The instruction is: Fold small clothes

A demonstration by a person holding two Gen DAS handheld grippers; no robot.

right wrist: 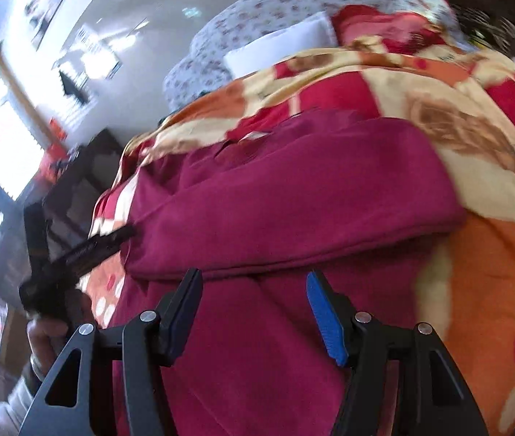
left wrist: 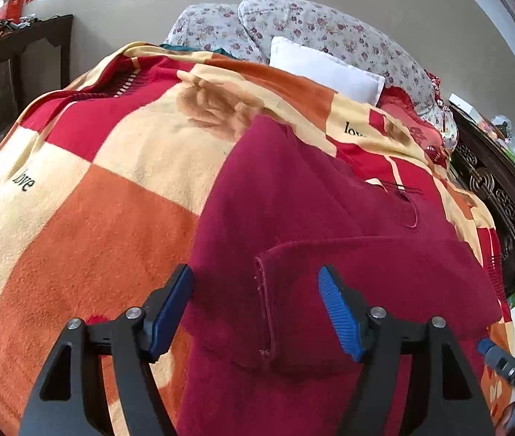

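Lying across a checked blanket (left wrist: 86, 218) on the bed is a dark red garment (left wrist: 294, 210), one part folded over itself with a hemmed edge showing at about six o'clock in the left wrist view. The left gripper (left wrist: 255, 307) is hovering over that fold, jaws apart, nothing between them. The right gripper (right wrist: 254, 309) is standing open too, above the cloth; its view is blurred, so contact is hard to judge. Flowered pillows (left wrist: 294, 25) are lying at twelve o'clock.
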